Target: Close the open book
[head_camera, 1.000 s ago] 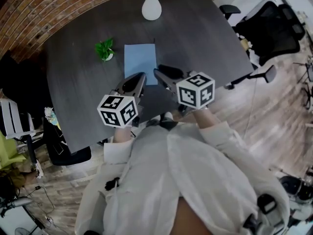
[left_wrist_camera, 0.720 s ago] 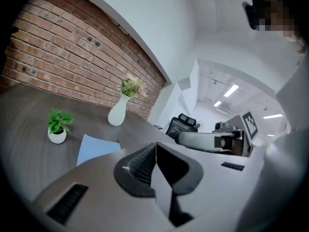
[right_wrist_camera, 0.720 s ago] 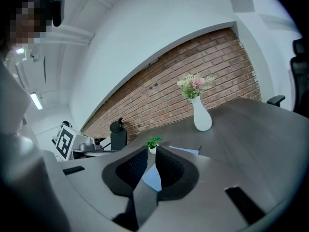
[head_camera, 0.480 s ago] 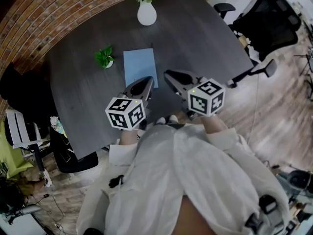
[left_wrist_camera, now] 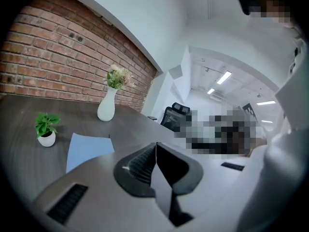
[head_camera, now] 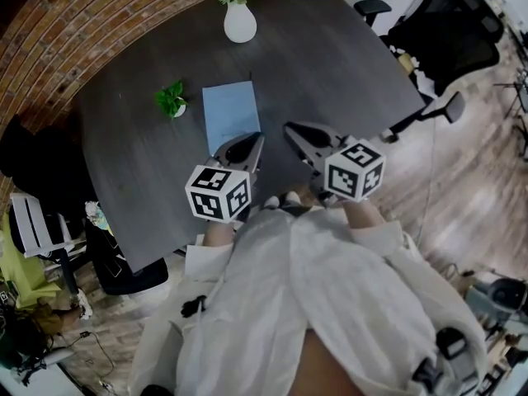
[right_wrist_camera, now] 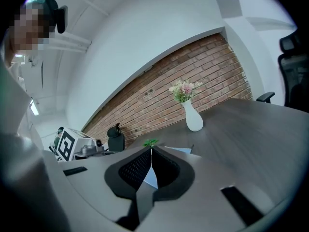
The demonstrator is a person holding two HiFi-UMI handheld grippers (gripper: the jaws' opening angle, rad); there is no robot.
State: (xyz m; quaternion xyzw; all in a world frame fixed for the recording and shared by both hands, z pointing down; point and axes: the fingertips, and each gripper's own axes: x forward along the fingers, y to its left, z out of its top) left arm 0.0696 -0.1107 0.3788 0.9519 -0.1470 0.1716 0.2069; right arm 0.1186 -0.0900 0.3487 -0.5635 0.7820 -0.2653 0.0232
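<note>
Dark surface (head_camera: pixel 346 64) carries the blue book (head_camera: pixel 230 114), flat and seemingly already closed, just ahead of the left claw (head_camera: pixel 247 144), which is shut and empty. Beside it, the right claw (head_camera: pixel 297 132) has just been closing on nothing. Likely only withdrawal remains.

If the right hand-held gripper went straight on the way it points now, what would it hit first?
Most likely the blue book, lying flat on the table ahead of the right hand-held gripper, whose jaws have just closed on nothing. The small potted plant stands further along; depth is hard to judge.
</note>
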